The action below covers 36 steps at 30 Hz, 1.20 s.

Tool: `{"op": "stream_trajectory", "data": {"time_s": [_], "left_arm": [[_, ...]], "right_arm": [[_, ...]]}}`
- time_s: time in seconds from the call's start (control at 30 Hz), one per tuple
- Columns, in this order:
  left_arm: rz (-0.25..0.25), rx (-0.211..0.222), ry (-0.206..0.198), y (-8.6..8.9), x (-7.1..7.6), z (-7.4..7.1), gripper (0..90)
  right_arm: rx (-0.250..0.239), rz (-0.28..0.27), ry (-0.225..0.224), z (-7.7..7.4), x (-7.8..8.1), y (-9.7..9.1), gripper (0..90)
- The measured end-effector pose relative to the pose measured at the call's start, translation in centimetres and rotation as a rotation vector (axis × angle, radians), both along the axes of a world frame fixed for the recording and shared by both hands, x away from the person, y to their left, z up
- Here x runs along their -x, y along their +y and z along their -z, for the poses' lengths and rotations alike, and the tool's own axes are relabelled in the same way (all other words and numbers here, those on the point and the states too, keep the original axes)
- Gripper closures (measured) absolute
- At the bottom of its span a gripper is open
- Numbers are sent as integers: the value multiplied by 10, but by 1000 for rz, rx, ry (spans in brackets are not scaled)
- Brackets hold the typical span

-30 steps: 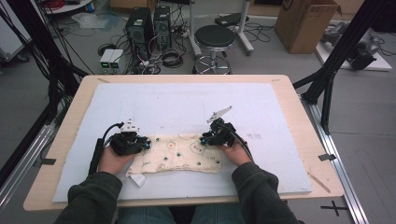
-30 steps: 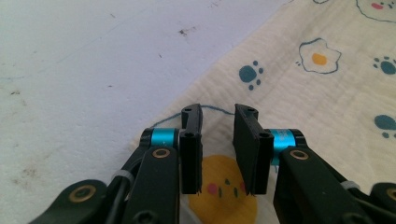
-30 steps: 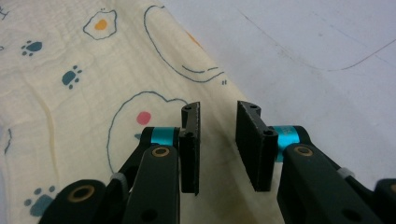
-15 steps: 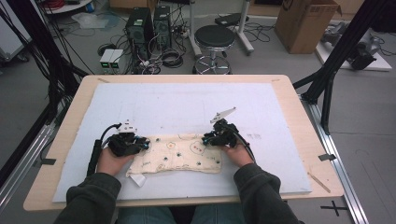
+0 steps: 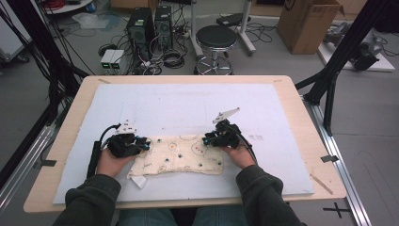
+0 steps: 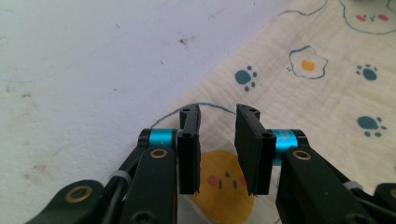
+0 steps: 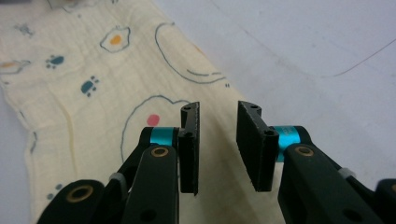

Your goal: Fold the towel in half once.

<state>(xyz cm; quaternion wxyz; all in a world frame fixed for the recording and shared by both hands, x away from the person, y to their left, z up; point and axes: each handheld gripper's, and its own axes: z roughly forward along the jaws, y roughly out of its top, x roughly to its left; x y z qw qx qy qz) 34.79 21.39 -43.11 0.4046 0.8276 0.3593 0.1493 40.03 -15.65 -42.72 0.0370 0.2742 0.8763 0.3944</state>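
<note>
The left claw point(image 5: 141, 143) sits at the left end of a folded cream cloth point(image 5: 181, 157), low over it. Its jaws stand a narrow gap apart with nothing pinched between them; they have just been opening a little. In the left gripper view, the cloth point(image 6: 322, 93) lies under and beyond the left claw point(image 6: 218, 149), with a yellow chick print directly beneath the gap. The cloth's edge runs off diagonally to the claw's left, where the white mat point(image 6: 84, 70) is bare.

The right claw point(image 5: 209, 140) sits at the cloth's far right corner. Its jaws are likewise slightly apart and grip nothing; they too have just been opening. In the right gripper view, the cloth point(image 7: 79, 93) spreads below and to the left of the right claw point(image 7: 218, 149), its edge passing under the gap.

The cloth lies flat on the mat point(image 5: 188, 103) covering the counter point(image 5: 306, 127), between both claws.
</note>
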Motion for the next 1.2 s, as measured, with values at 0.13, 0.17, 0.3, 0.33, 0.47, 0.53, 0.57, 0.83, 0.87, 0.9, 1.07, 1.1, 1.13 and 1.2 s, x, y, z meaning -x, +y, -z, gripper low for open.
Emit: {"op": "stream_trajectory", "data": {"time_s": [0.13,0.17,0.3,0.33,0.47,0.53,0.57,0.83,0.87,0.9,1.07,1.1,1.13,1.2], "left_arm": [[-21,23,-6,4,-1,-2,696],[-24,30,-9,5,-1,-3,695],[-31,39,-18,8,-2,-6,684],[-35,48,-21,9,-2,-7,681],[-43,60,-29,12,-1,-9,667],[-46,63,-30,14,0,-11,660],[-51,68,-33,14,0,-11,653],[-60,86,-37,25,-1,-22,594],[-63,89,-40,26,-1,-24,585],[-67,100,-44,27,-1,-25,574],[-75,115,-43,30,-1,-28,516],[-74,119,-39,31,-1,-28,499],[-76,121,-42,32,-2,-28,483],[-76,130,-43,33,-2,-28,457]], "right_arm": [[-14,13,-7,-5,0,-4,691],[-15,17,-10,-7,-1,-5,689],[-26,30,-22,-13,-2,-10,681],[-25,33,-24,-14,-3,-11,676],[-29,44,-29,-17,-4,-16,649],[-38,50,-25,-19,-4,-19,622],[-43,49,-25,-20,-4,-21,598],[-81,73,-19,-26,-7,-32,424],[-87,81,-18,-26,-7,-33,409],[-92,87,-14,-26,-7,-35,384],[-96,110,-16,-26,-9,-39,292],[-96,120,-14,-27,-9,-39,275],[-98,120,-14,-26,-10,-40,265],[-91,128,-9,-27,-11,-41,240]]}}
